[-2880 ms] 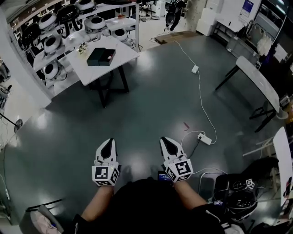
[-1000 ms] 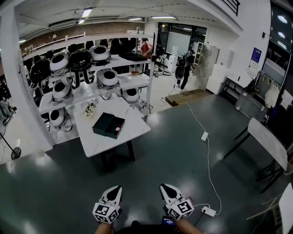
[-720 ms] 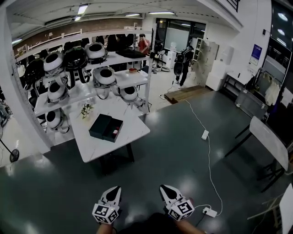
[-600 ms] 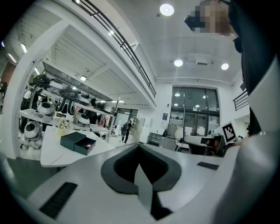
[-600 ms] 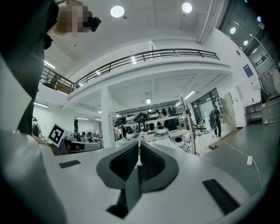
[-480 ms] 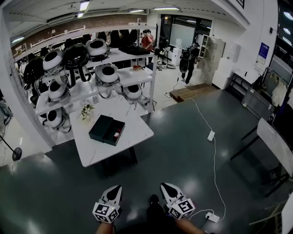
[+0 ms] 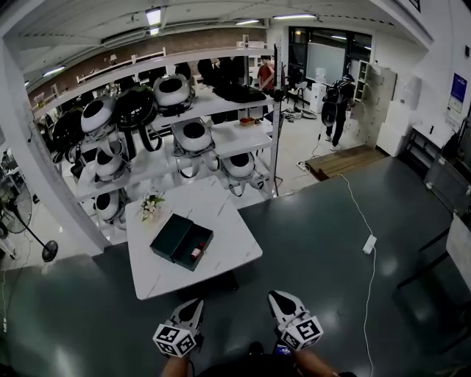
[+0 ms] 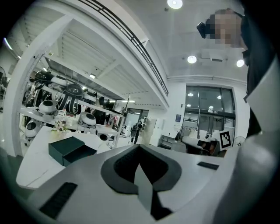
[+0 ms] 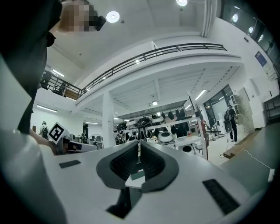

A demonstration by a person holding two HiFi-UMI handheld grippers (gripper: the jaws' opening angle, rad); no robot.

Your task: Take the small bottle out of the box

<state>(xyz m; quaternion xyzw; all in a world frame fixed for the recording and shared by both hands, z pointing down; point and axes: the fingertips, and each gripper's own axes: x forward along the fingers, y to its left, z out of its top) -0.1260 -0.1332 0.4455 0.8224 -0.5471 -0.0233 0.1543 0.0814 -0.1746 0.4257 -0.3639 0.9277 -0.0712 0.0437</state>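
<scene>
Nothing is done yet: the small bottle [image 7: 196,252] lies in the open box [image 7: 171,235] on the table [image 7: 234,221]; our left tool [image 7: 195,304] and right tool [image 7: 280,297], pressed together and empty, hang well short.

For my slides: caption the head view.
Left gripper and right gripper, shut, short of the table holding the open box, bottle inside.

floor [image 7: 324,243]: dark grey, glossy | table [image 7: 228,250]: white marble | shelves [image 7: 243,136]: white | ceiling lights [image 7: 153,16]: on
</scene>
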